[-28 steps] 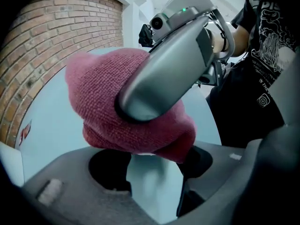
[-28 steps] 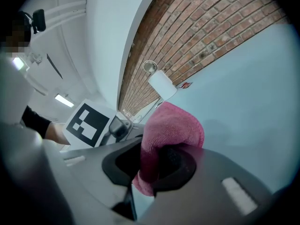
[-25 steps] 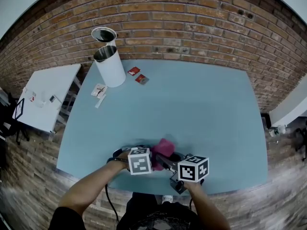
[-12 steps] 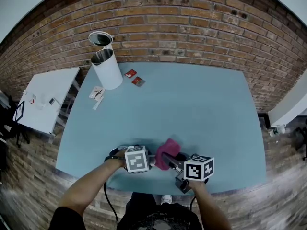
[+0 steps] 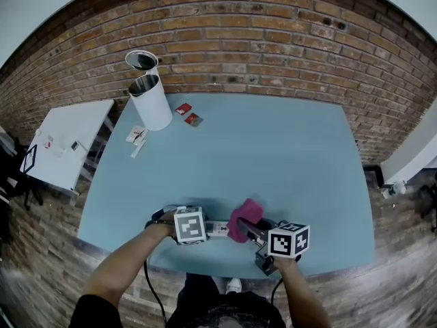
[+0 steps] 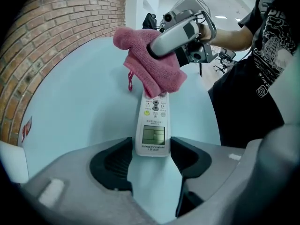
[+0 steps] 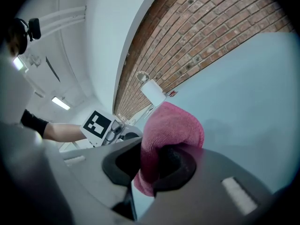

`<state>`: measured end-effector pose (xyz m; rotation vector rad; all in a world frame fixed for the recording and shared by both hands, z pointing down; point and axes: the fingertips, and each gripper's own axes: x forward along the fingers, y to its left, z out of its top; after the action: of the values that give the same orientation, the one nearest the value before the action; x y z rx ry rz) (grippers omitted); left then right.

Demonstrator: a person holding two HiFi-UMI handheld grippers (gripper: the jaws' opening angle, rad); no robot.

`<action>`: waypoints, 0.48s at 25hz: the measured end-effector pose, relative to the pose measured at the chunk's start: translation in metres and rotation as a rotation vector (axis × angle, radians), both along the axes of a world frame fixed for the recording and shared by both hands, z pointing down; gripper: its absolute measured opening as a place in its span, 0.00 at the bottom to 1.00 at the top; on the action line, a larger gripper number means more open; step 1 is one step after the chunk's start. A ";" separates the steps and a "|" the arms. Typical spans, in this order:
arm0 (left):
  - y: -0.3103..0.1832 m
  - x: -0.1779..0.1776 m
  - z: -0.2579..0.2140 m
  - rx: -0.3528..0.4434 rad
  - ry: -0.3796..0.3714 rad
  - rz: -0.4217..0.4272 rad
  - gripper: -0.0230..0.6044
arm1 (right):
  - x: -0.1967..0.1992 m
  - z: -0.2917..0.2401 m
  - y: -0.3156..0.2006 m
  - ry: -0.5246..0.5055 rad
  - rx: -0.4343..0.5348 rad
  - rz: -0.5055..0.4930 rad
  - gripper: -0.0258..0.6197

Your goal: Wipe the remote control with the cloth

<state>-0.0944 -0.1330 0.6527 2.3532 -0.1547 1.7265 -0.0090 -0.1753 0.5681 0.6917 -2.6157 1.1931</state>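
Wiping is the step in hand, as I judge it. My left gripper points steeply down with its jaws clamped on the display end of the white remote control. One pad sits on each long edge, pinning it flat on the pale blue surface close to the near edge. My right gripper has its jaws closed on a bunched pink cloth. In the left gripper view that cloth lies over the button end of the remote control and hides it.

To do this well, I would hold the left jaws firm so the body cannot skate or twist. I would press lightly enough that fabric, not the right jaws, meets the plastic. Strokes should run along the length of the remote control, from the button end toward the display, stopping short of the left jaws. The part under the left pads cannot be reached in this hold and would need a re-grip farther along. The loose tail of cloth could snag on buttons, so I would go slowly.
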 end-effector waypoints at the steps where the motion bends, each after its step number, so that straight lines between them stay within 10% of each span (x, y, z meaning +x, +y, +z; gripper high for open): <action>1: 0.000 0.000 -0.001 0.001 -0.002 -0.001 0.43 | 0.004 0.001 0.000 0.000 -0.002 0.003 0.14; 12: -0.011 -0.019 -0.027 0.156 0.049 -0.193 0.45 | 0.015 -0.025 0.008 0.022 0.098 0.054 0.14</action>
<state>-0.1137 -0.1440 0.6256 2.3935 -0.5077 1.6176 0.0056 -0.1675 0.5427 0.7930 -2.6689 1.0704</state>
